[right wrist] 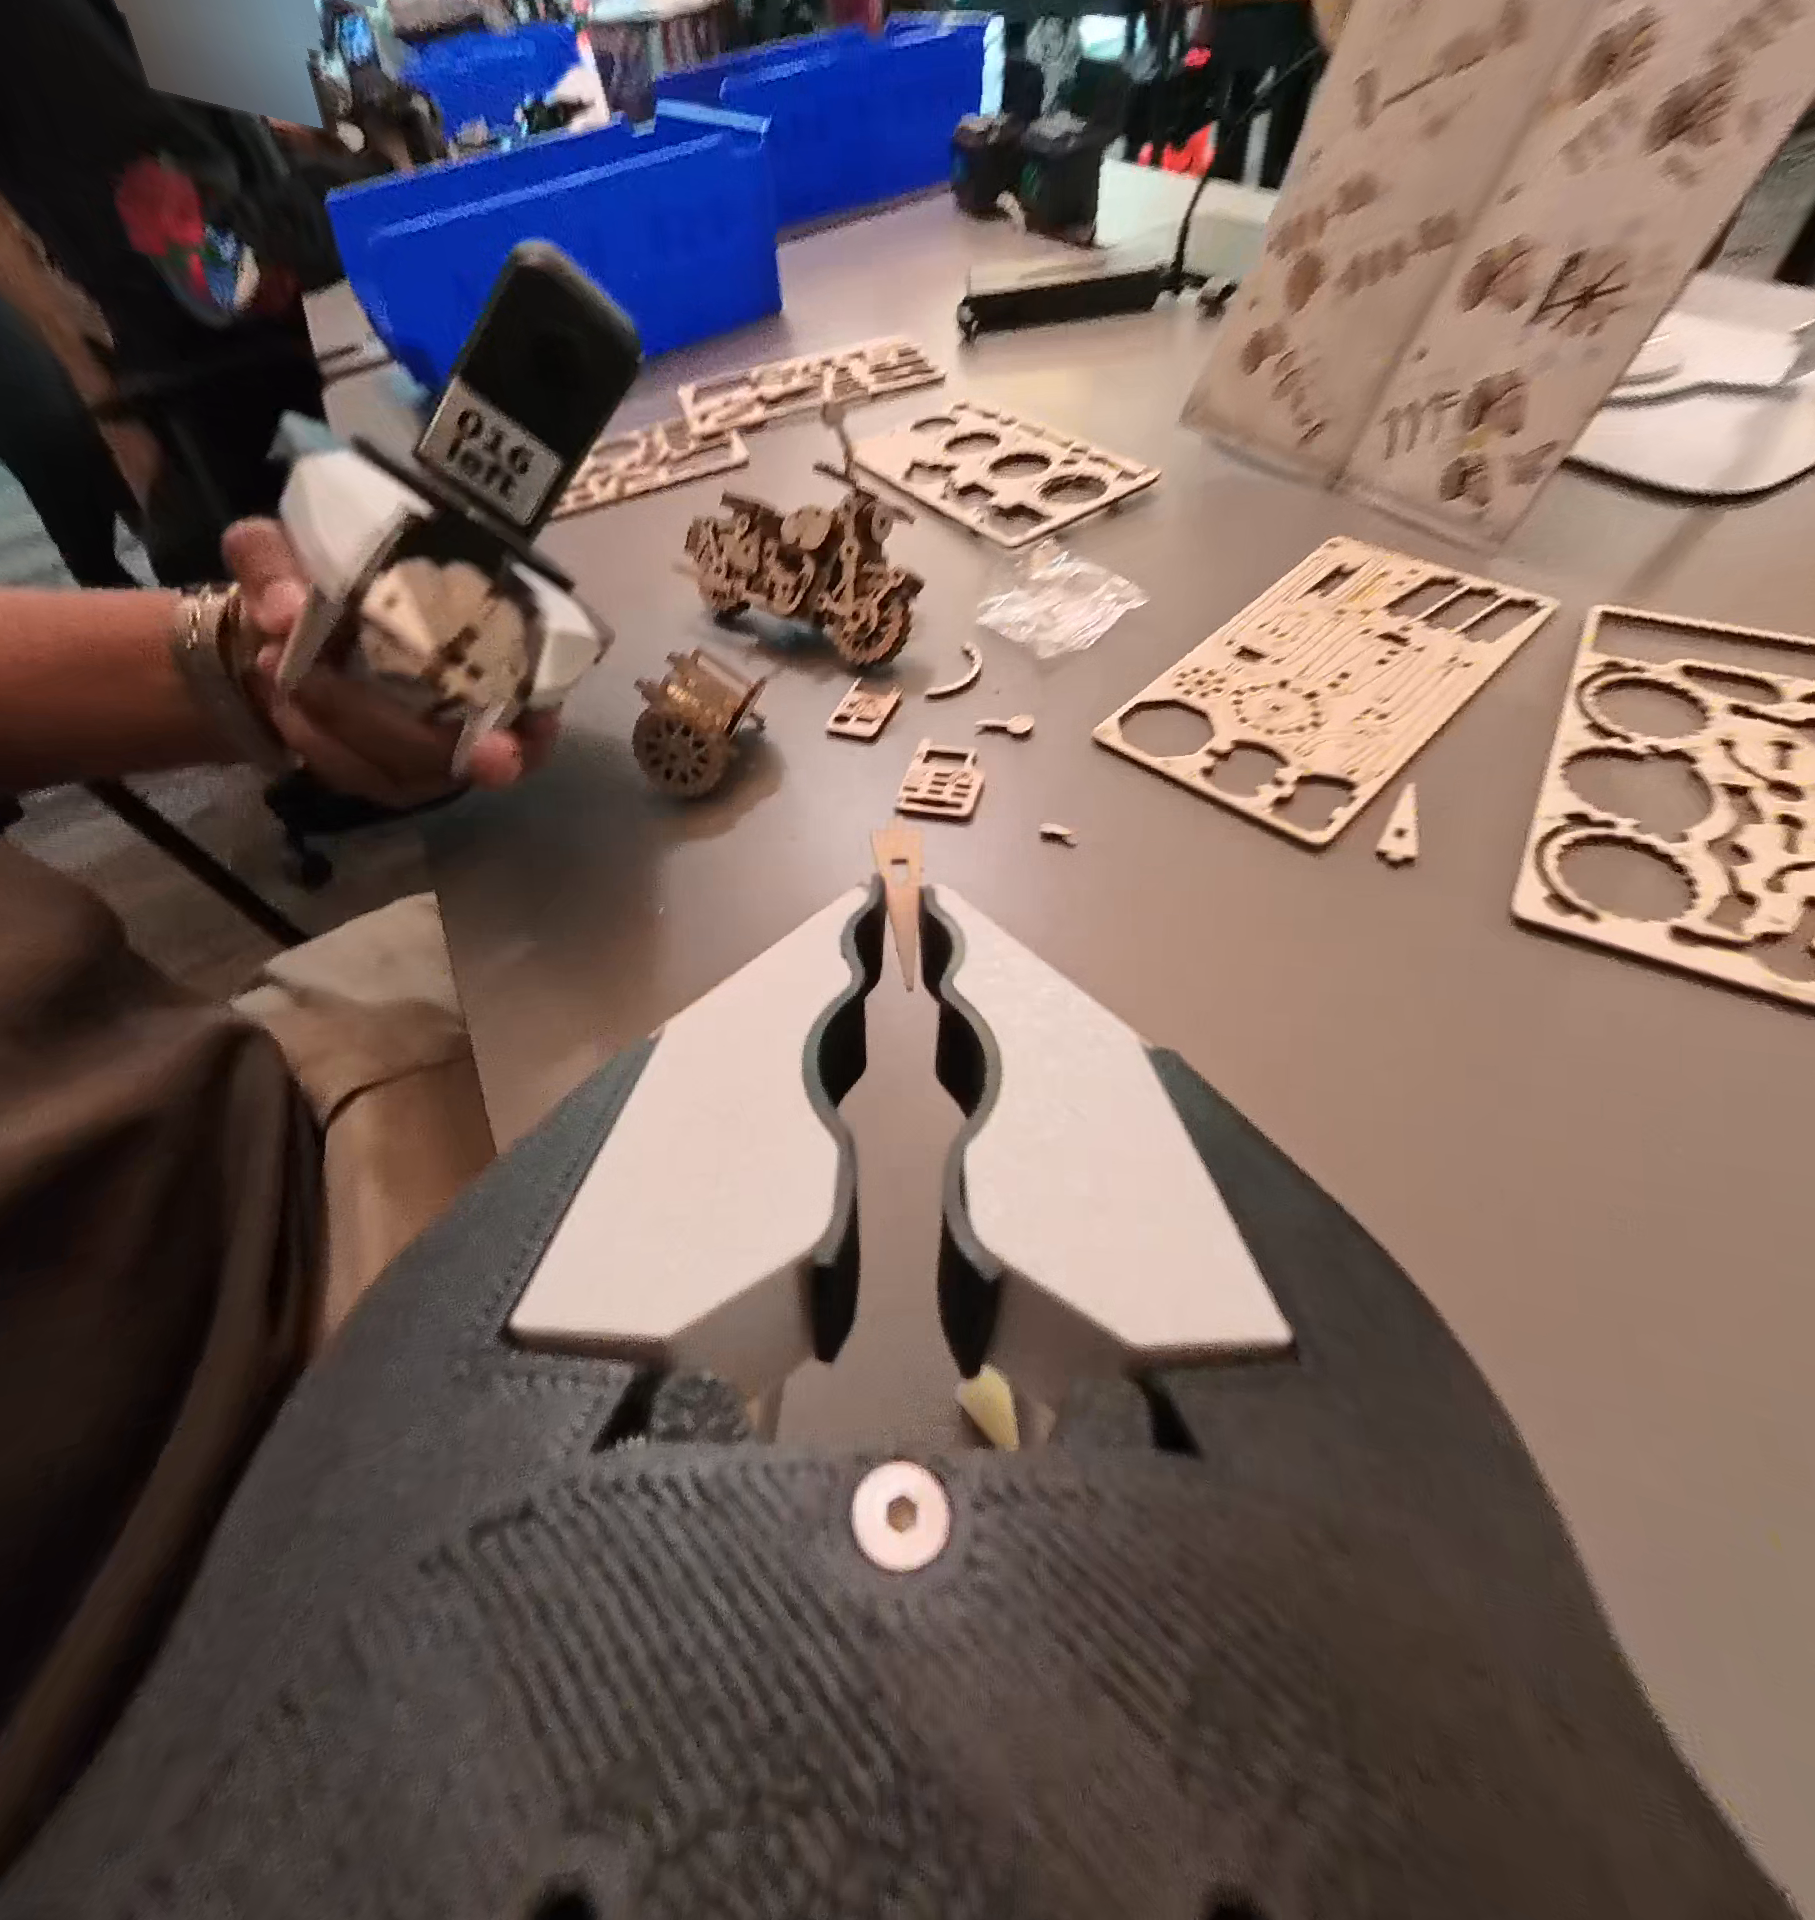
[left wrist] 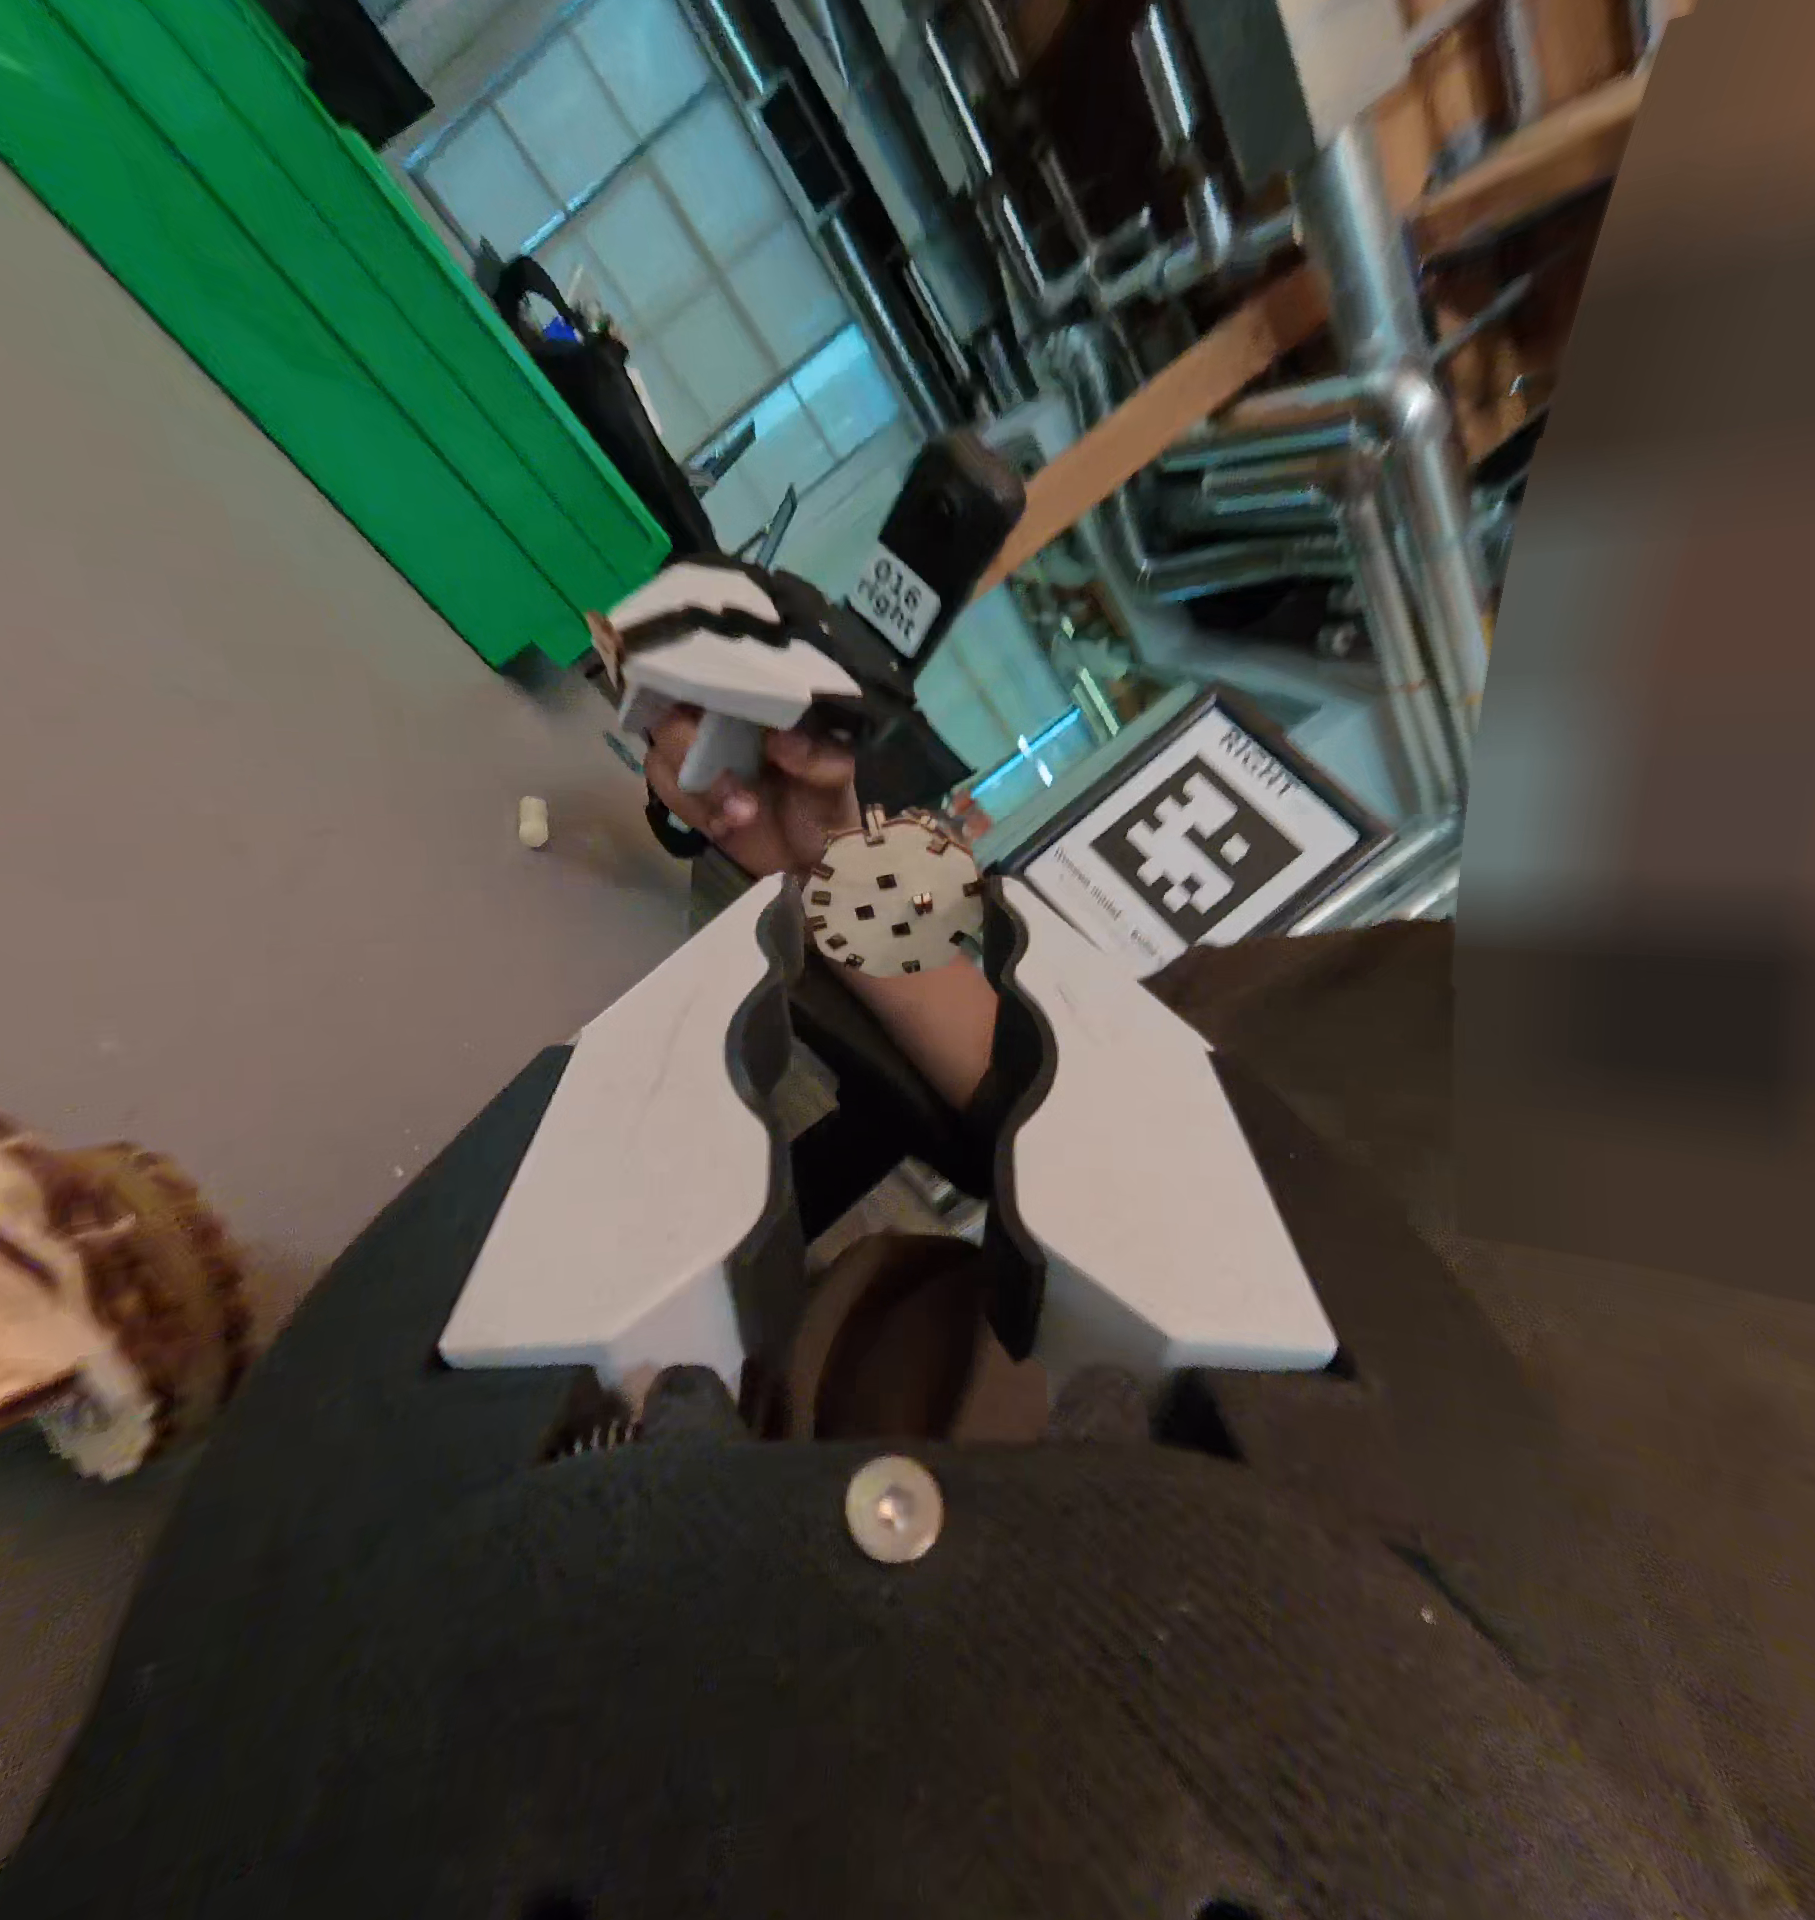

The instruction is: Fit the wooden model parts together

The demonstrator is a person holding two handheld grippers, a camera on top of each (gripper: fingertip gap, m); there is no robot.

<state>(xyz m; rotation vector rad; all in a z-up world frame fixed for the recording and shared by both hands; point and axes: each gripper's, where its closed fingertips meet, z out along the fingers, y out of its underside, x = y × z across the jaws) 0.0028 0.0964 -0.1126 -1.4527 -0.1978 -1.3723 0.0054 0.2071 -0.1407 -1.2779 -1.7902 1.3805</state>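
Blue bins (right wrist: pixel 612 223), a green panel (left wrist: pixel 290 312), perhaps a plastic bag (right wrist: pixel 1064 603).

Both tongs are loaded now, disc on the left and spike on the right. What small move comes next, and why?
Probably bring the right tongs leftward toward the left tongs. The thin wooden spike sticks out of their tips, pointing over the table, while the slotted round wooden disc is held up well apart from it, so they can't mate yet.
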